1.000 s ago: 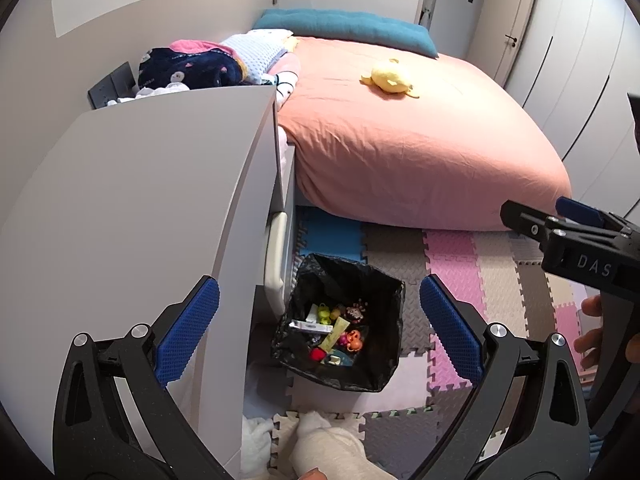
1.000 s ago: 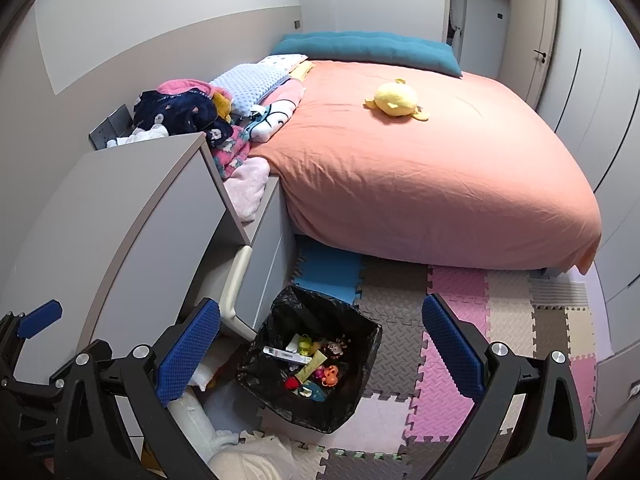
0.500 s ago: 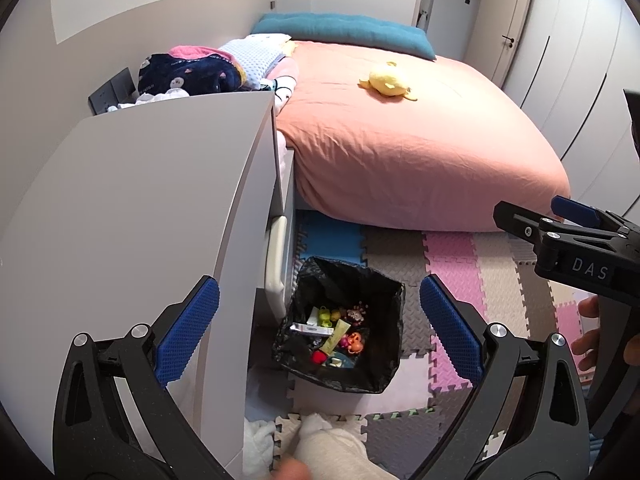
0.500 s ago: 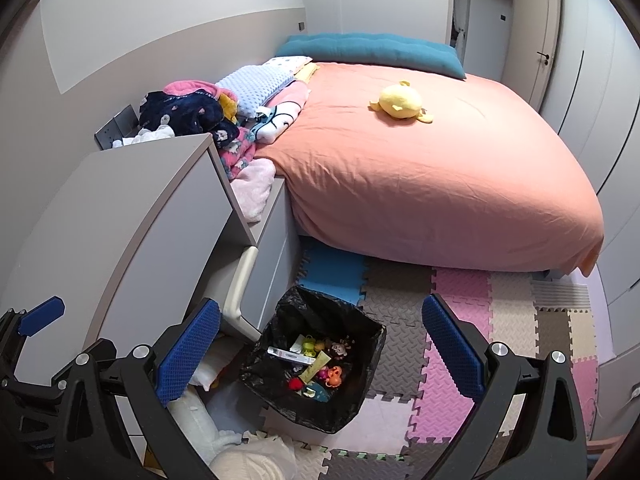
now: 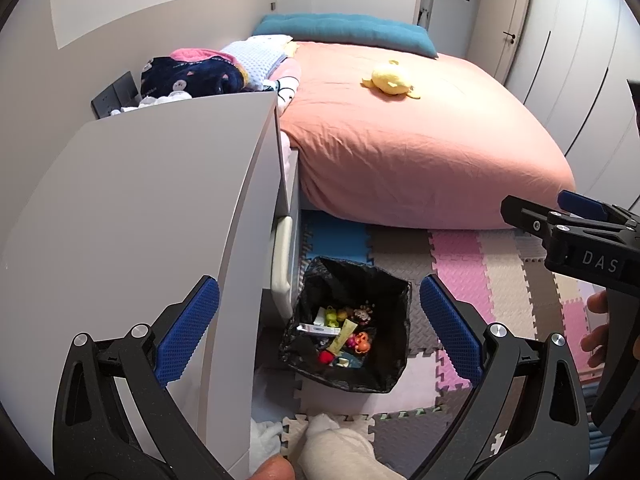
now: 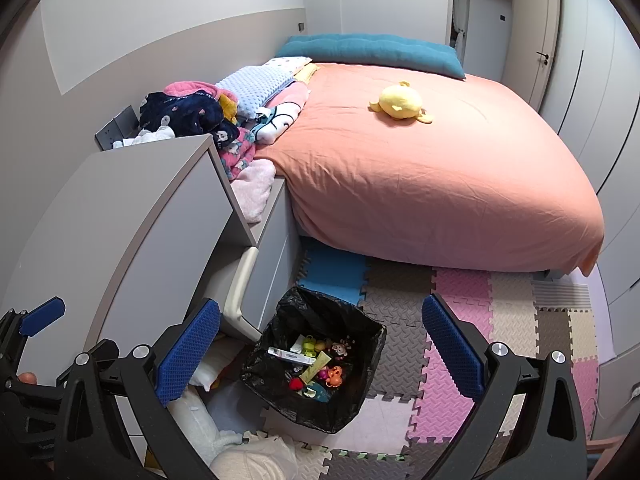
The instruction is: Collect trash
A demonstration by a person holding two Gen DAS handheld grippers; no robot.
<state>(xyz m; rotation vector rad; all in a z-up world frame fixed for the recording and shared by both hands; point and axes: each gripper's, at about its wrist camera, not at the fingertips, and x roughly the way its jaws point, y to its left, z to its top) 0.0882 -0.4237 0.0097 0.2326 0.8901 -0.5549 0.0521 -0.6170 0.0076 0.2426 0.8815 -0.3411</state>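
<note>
Left wrist view: the left hand-held gripper [image 5: 320, 328] hangs with its fingers spread wide and nothing between them, above the one black-lined trash bin [image 5: 352, 328] on the foam floor mat [image 5: 472, 280]. The bin sits at 6 o'clock from the bed [image 5: 420, 140], just beside the grey counter [image 5: 140, 220]. Several small colourful scraps already lie inside, so collecting looks well along.

Right wrist view: the right hand-held gripper [image 6: 320, 344] is likewise spread and empty over the same bin [image 6: 320, 368]. One yellow plush toy [image 6: 400, 102] rests on the bed; no loose trash is plainly visible elsewhere.
</note>
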